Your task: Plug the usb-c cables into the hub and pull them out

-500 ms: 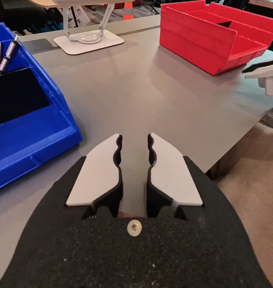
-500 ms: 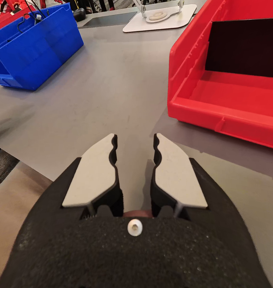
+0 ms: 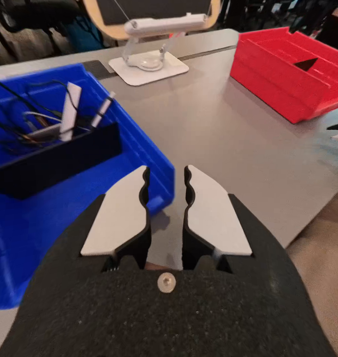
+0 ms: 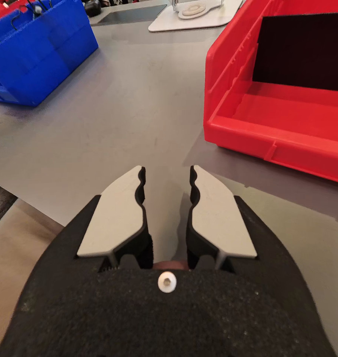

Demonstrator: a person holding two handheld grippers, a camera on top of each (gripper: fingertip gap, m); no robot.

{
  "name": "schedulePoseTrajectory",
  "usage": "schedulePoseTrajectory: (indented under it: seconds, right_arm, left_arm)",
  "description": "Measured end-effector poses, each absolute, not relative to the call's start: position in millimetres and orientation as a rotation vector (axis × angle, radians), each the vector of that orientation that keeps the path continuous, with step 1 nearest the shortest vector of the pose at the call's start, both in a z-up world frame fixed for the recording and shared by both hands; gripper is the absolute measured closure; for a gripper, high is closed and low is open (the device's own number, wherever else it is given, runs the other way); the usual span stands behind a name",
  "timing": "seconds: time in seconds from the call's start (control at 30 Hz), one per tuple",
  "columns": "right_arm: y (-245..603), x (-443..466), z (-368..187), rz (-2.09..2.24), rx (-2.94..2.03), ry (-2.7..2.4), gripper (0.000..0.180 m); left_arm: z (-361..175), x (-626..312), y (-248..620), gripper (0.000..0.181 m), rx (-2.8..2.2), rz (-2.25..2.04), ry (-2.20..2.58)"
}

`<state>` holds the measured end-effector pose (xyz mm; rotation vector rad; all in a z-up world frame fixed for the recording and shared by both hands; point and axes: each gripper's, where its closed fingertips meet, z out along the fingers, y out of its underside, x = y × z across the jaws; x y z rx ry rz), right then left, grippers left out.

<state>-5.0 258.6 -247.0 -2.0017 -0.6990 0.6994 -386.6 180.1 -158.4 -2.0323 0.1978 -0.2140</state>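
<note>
grey table (image 4: 110, 108), blue bin (image 3: 145, 154), red bin (image 4: 280, 131)

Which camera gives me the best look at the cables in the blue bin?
The left wrist view: it looks down into the blue bin, showing the tangled cables behind its dark divider, though blurred. The right wrist view shows the bin from outside, with only a few cable loops poking above its rim.

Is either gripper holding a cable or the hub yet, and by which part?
Nothing is held. The left gripper and right gripper are both open, with only bare table between their fingers.
</note>
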Motion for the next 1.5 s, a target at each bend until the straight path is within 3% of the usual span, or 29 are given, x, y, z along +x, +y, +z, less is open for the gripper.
schedulePoseTrajectory:
  seconds: [0.1,0.23,0.47,0.7,0.87,1.37,1.5]
  right_arm:
    - [258.5,-7.5,-245.3,0.729,-2.000,-0.685,0.136]
    - [257.8,-11.1,-248.3,0.718,-2.007,-0.708,0.136]
    - [262.0,-4.0,-252.1,0.662,-2.016,-0.711,0.136]
    - [261.0,1.7,-254.1,0.685,-2.036,-0.685,0.136]
    - [257.7,1.2,-252.3,0.712,-2.035,-0.677,0.136]
    - [251.6,-13.6,-248.2,0.747,-2.016,-0.719,0.137]
    - [251.2,-13.3,-247.5,0.746,-2.015,-0.721,0.137]
  left_arm:
    - [-146.5,-445.6,226.9,0.141,-2.153,-0.101,0.279]
    - [-173.0,-505.6,303.5,0.137,-2.318,0.096,0.386]
    - [-217.5,-514.7,379.5,0.134,-2.427,-0.011,0.451]
    - [-224.6,-519.5,389.2,0.155,-2.443,0.279,0.630]
    - [-135.7,-521.2,386.0,0.158,-2.241,0.525,0.674]
    - [234.7,-434.4,365.5,0.159,-1.649,0.993,0.705]
    - [282.4,-402.8,360.9,0.159,-1.580,0.946,0.704]
